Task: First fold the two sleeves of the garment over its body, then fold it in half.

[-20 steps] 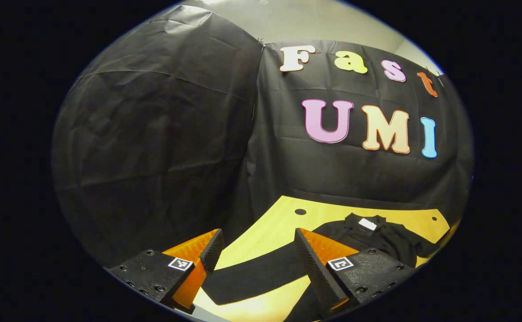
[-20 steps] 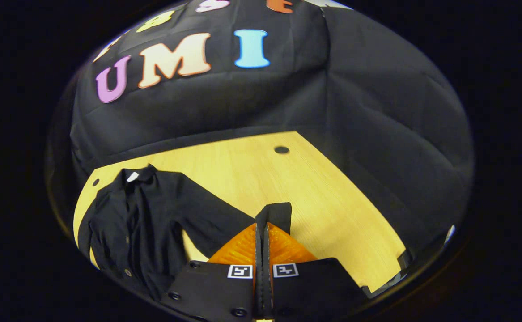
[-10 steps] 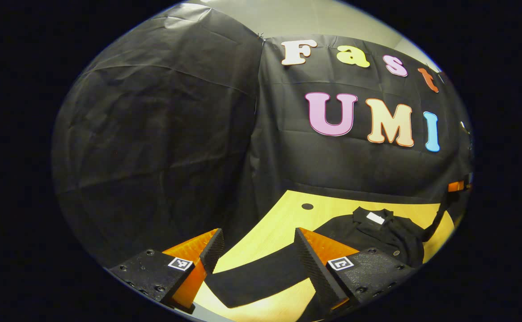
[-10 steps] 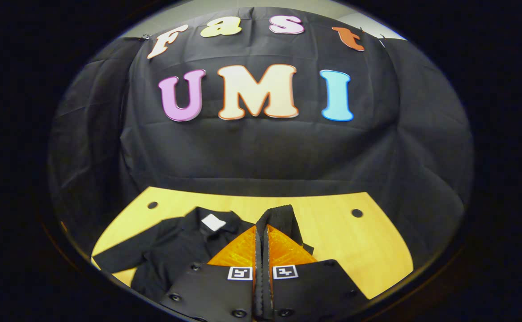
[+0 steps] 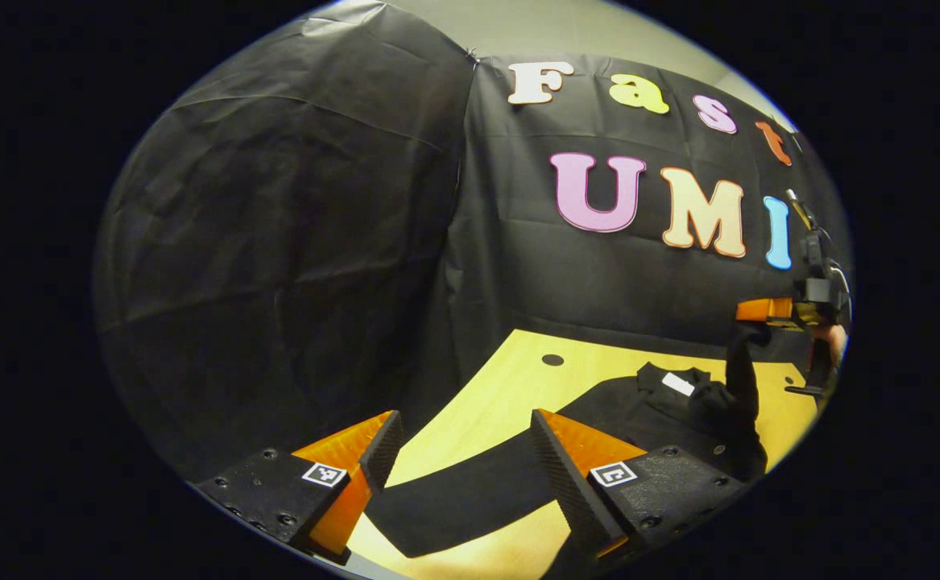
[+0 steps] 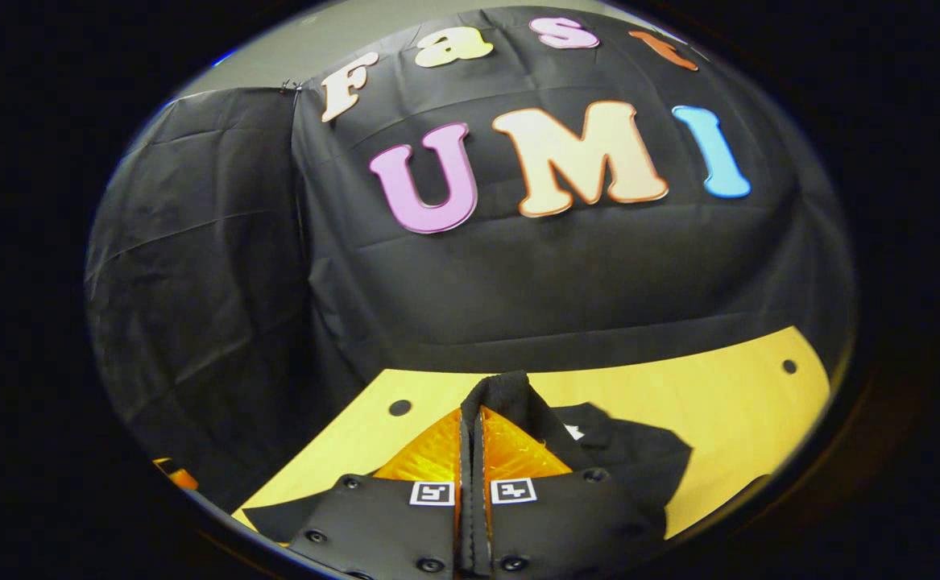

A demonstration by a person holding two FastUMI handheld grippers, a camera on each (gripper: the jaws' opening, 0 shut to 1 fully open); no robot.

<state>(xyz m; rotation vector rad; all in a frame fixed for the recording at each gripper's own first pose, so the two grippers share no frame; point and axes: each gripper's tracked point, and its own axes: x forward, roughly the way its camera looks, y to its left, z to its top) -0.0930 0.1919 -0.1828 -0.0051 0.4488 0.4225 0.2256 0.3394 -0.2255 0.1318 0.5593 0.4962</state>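
A black button-up garment (image 5: pixel 663 407) lies on the yellow wooden table (image 5: pixel 510 379). Its one sleeve (image 5: pixel 461 499) stretches flat toward me, between the fingers of my open left gripper (image 5: pixel 463 439), which hovers just over it. At the far right of the left gripper view, my right gripper (image 5: pixel 747 310) holds the other sleeve's cuff (image 5: pixel 739 354) up above the garment's collar. In the right gripper view, the right gripper (image 6: pixel 474 412) is shut on that black cuff (image 6: pixel 510 387), and the garment (image 6: pixel 639 455) lies below and to the right of it.
Black cloth walls close the booth behind and beside the table. Round holes (image 5: pixel 552 359) (image 6: pixel 789 366) mark the table's far corners. A hand (image 5: pixel 832 338) grips the right tool. The bare wood (image 6: pixel 719 395) right of the garment is free.
My right gripper has lifted the cuff off the table and carried it across over the garment's body. My left gripper has stayed open over the other sleeve.
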